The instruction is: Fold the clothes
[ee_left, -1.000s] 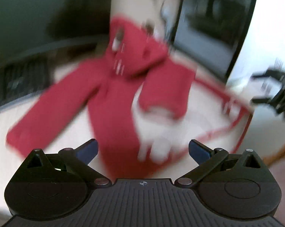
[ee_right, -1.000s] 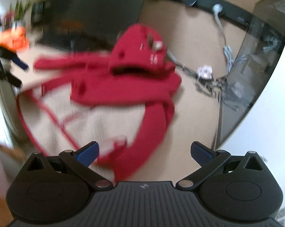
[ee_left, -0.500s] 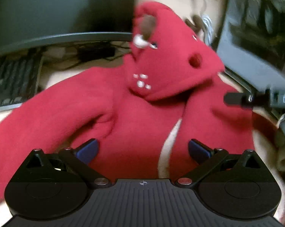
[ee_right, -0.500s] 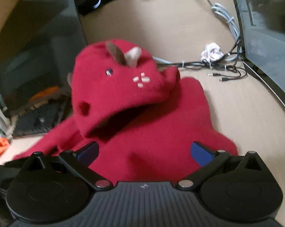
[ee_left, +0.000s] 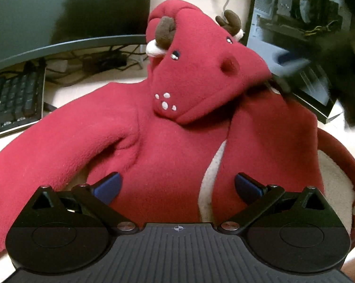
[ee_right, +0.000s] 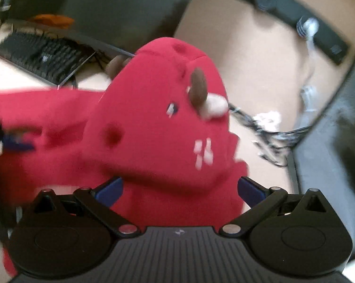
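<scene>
A red fleece hooded garment (ee_left: 168,146) lies spread on the desk, its animal-face hood (ee_left: 196,70) with brown horns pointing away from me and one sleeve (ee_left: 59,146) stretched out to the left. My left gripper (ee_left: 176,186) is open just above the chest, blue pads wide apart. In the right wrist view the hood (ee_right: 161,122) fills the middle, blurred by motion. My right gripper (ee_right: 179,189) is open at the hood's lower edge, over the red fabric. The right gripper also shows as a blurred dark shape (ee_left: 286,70) beside the hood in the left wrist view.
A black keyboard (ee_left: 10,99) lies at the left and a dark monitor (ee_left: 59,11) stands behind it. An open computer case (ee_left: 295,23) stands at the right. Cables and a crumpled white scrap (ee_right: 267,120) lie beside the hood. The garment's cream lining (ee_left: 330,176) shows at right.
Both grippers have come down close onto the garment, which now fills each view. The right gripper has shifted toward the hood's edge and is still moving; both stay open.
</scene>
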`<state>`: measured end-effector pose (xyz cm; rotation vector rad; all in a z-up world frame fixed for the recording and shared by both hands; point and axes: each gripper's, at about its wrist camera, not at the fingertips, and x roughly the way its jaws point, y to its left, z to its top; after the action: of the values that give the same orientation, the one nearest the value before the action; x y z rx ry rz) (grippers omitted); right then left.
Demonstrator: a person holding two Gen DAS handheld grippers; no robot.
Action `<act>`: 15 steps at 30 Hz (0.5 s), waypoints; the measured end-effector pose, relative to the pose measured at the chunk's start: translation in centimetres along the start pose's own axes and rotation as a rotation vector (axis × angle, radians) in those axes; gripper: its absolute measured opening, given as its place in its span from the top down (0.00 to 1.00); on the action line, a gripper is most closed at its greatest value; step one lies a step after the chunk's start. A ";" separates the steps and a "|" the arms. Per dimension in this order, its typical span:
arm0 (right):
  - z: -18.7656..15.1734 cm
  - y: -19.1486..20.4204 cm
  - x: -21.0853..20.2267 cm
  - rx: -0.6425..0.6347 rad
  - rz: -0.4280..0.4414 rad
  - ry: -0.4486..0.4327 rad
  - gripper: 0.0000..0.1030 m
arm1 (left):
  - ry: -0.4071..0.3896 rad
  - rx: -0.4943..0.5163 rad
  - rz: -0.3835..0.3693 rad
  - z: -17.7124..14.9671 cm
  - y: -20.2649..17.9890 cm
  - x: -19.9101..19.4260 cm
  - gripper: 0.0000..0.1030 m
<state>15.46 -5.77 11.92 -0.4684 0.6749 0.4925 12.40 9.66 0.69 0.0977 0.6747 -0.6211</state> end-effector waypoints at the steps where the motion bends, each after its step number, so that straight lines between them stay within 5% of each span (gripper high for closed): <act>1: 1.8 -1.6 1.1 0.031 0.031 0.015 0.00 | -0.004 -0.003 -0.001 -0.2 0.1 -0.2 0.00; 8: 12.9 -12.9 11.5 0.251 -0.016 0.050 0.00 | -0.022 -0.017 0.032 -0.3 0.0 0.0 0.00; 13: 16.4 -16.2 16.6 0.445 0.036 -0.087 0.00 | -0.023 -0.021 0.054 -0.2 -0.1 0.1 0.00; 15: 16.4 -16.0 17.8 0.465 0.076 -0.074 0.00 | -0.024 -0.024 0.064 -0.2 -0.2 0.2 0.00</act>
<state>44.24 -4.39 14.94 0.0128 0.7114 0.4056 12.31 9.50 0.45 0.0891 0.6534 -0.5521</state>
